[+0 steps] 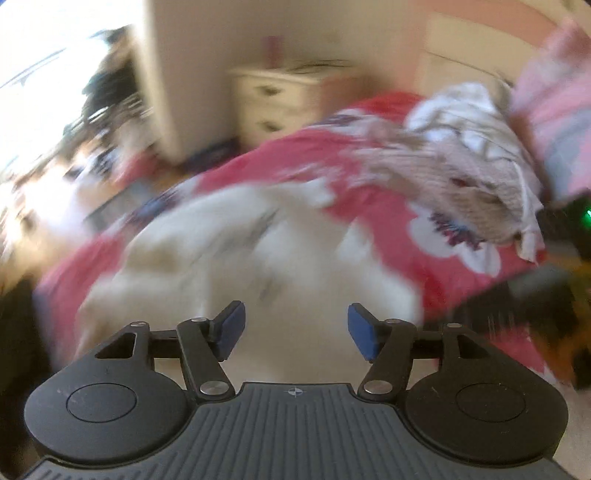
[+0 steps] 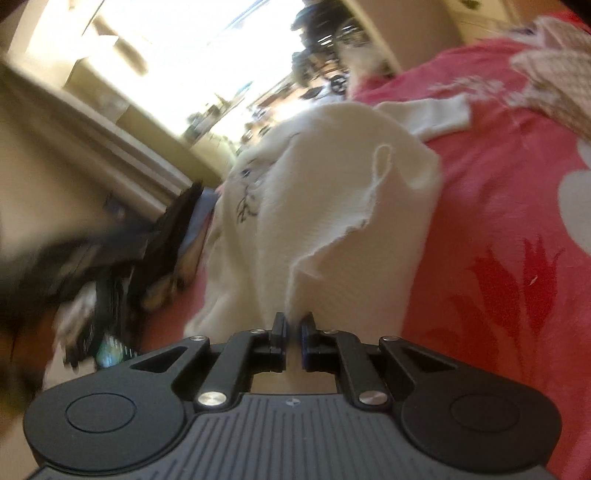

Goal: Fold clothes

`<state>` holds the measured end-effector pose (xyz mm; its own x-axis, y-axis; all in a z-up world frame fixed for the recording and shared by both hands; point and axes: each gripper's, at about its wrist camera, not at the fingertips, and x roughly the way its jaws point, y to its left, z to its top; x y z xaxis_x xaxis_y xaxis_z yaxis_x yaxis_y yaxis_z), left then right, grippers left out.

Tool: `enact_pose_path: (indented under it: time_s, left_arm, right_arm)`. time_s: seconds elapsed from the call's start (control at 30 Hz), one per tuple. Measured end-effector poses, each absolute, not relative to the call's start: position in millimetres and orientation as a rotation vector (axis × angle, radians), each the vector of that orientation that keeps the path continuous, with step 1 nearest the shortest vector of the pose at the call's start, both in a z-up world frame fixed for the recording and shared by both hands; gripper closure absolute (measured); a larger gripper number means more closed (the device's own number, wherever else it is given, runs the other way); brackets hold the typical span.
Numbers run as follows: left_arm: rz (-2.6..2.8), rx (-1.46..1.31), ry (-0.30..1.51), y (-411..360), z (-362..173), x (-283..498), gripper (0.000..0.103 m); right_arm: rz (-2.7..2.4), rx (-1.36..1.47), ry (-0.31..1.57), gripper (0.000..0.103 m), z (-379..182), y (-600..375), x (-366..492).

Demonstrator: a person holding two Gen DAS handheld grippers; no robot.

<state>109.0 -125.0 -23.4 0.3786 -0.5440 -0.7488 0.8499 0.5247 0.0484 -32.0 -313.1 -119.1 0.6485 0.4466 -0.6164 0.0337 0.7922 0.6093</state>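
Meanwhile right gripper (image 2: 293,325) jaws pinch the white garment (image 2: 332,206); left gripper (image 1: 293,330) jaws gape, crumpled laundry (image 1: 472,166) beside.

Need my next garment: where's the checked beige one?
Left wrist view, upper right: the checked beige garment is heaped on the red floral bedspread, beyond the white garment.

Cream drawers (image 1: 275,99) against pale wall (image 1: 207,33); bright window (image 2: 207,48); red floral bedspread (image 2: 498,229).

The bedspread (image 2: 498,206) is pinkish red with big white flowers and darker red tulip shapes. The garment (image 2: 332,229) is cream-white with a thin dark line drawing. The clothes pile (image 1: 469,162) is beige-and-white checked. The drawers (image 1: 280,99) are cream.
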Motion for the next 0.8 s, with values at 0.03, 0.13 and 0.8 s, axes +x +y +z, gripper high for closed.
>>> enact_pose_path:
  time_s: [0.03,0.13,0.8]
  left_arm:
    - [-0.966,0.495,0.753,-146,-30,116,0.041]
    - [-1.052,0.604,0.798,-198,-53,130,0.041]
    - [-0.956,0.251,1.005,-188,-44,187,0.100]
  right_arm:
    - [0.265,0.611,0.847,0.095,-118,-307,-34]
    - [0.298,0.571,0.856,0.095,-116,-295,-42]
    - [0.104,0.572,0.740,0.051,-112,-317,-64]
